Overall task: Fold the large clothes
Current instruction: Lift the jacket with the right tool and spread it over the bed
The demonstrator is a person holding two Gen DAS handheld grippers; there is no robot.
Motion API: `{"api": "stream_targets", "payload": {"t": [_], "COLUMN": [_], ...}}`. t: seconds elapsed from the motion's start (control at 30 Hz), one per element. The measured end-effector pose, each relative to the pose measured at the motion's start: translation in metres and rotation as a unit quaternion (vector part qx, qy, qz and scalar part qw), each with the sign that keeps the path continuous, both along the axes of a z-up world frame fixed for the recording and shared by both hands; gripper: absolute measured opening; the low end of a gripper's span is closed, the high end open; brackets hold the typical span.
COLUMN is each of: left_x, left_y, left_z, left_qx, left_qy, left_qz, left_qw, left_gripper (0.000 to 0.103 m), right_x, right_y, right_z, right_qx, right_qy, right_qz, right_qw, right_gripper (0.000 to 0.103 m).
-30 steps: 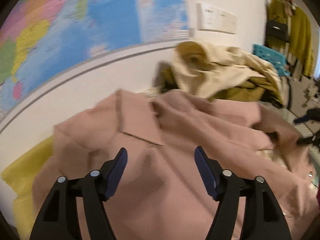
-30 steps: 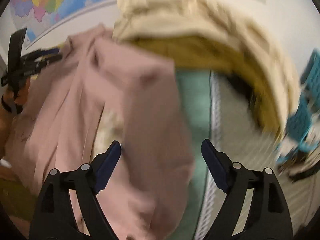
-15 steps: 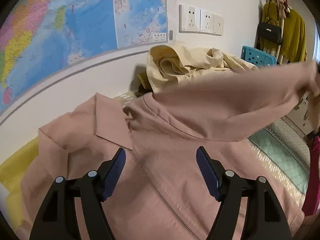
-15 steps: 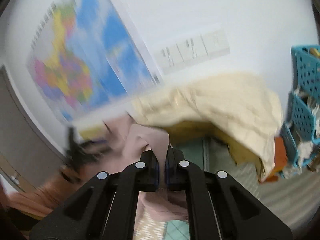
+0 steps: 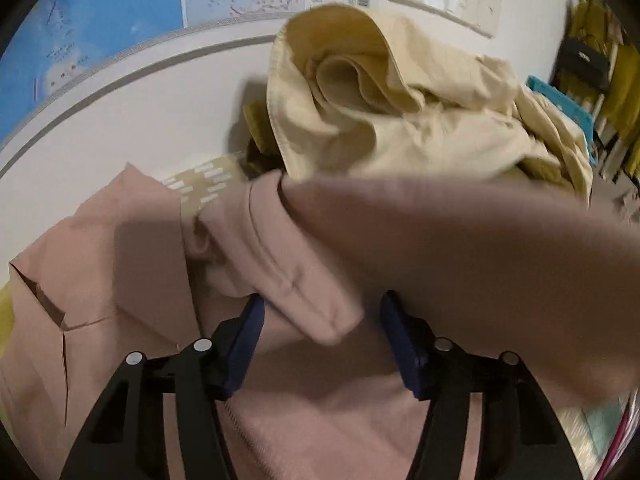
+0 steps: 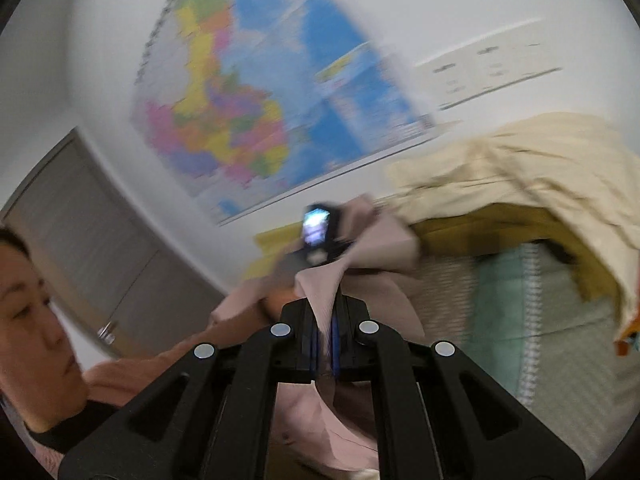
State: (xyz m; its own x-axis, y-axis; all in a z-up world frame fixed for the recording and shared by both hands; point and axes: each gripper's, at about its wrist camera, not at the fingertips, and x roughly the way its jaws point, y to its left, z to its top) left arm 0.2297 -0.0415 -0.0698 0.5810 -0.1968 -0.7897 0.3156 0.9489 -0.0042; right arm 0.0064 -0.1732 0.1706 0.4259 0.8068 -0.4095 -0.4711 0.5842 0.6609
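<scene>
Below a wall map (image 5: pixel 100 20), left gripper (image 5: pixel 320 340) closes around pink jacket (image 5: pixel 320 420)'s collar, untouched; right gripper (image 6: pixel 325 334) pinches its sleeve (image 6: pixel 320 292).

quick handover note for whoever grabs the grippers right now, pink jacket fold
Right gripper: shut on a pinch of the pink jacket, holding that part, which looks like a sleeve, lifted across the garment.
Left gripper: jaws closing, pointing down at the jacket's hood or collar fold, which lies between the fingers; the pads are not on the cloth yet.
The jacket lies spread on the surface, zipper side up. A cream garment is heaped behind it, against the wall.
Done: sleeve picked up.
Left: likely lay the sleeve over the body, then fold the rest; no finished fold shows yet.
</scene>
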Motion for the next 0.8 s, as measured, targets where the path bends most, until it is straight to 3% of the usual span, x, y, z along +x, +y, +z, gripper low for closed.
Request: {"api": "stream_targets", "payload": {"t": [0.1,0.2,0.3,0.4,0.43,0.5,0.53,0.63,0.7,0.77,0.8], "left_x": [-0.005,-0.024,-0.051,-0.079,-0.089,-0.11,-0.122,-0.155,-0.172,-0.188,-0.198], "left_y": [0.017,0.044,0.084,0.126,0.138,0.162,0.172,0.188,0.19,0.185,0.178], "left_z": [0.028,0.057,0.077,0.082,0.081,0.073,0.068,0.056,0.047,0.037,0.03], "left_qx": [-0.079,-0.126,-0.134,-0.117,-0.11,-0.083,-0.07,-0.044,-0.048,-0.066,-0.077], "left_qy": [0.0,-0.023,-0.052,-0.063,-0.062,-0.054,-0.048,-0.027,-0.01,0.015,0.026], "left_qz": [-0.01,-0.02,0.003,0.033,0.039,0.051,0.052,0.045,0.032,0.011,-0.008], "left_qw": [0.9968,0.9916,0.9896,0.9906,0.9912,0.9937,0.9951,0.9976,0.9983,0.9976,0.9967], "left_gripper": [0.057,0.059,0.065,0.068,0.068,0.068,0.068,0.068,0.071,0.073,0.074], "right_x": [0.002,0.009,0.023,0.037,0.042,0.045,0.046,0.049,0.057,0.072,0.08], "right_y": [0.048,0.106,0.166,0.224,0.249,0.278,0.287,0.293,0.28,0.26,0.252], "right_z": [0.004,-0.005,-0.035,-0.078,-0.1,-0.126,-0.135,-0.135,-0.121,-0.106,-0.101], "right_qx": [0.011,0.028,0.042,0.037,0.024,-0.009,-0.026,-0.08,-0.096,-0.11,-0.144], "right_qy": [0.004,0.027,0.075,0.131,0.157,0.187,0.196,0.17,0.138,0.099,0.068], "right_qz": [0.064,0.133,0.187,0.224,0.239,0.258,0.263,0.261,0.241,0.195,0.16], "right_qw": [0.998,0.99,0.979,0.965,0.958,0.948,0.944,0.947,0.956,0.97,0.974], "right_gripper": [0.006,0.008,0.009,0.011,0.015,0.038,0.055,0.058,0.06,0.072,0.077]}}
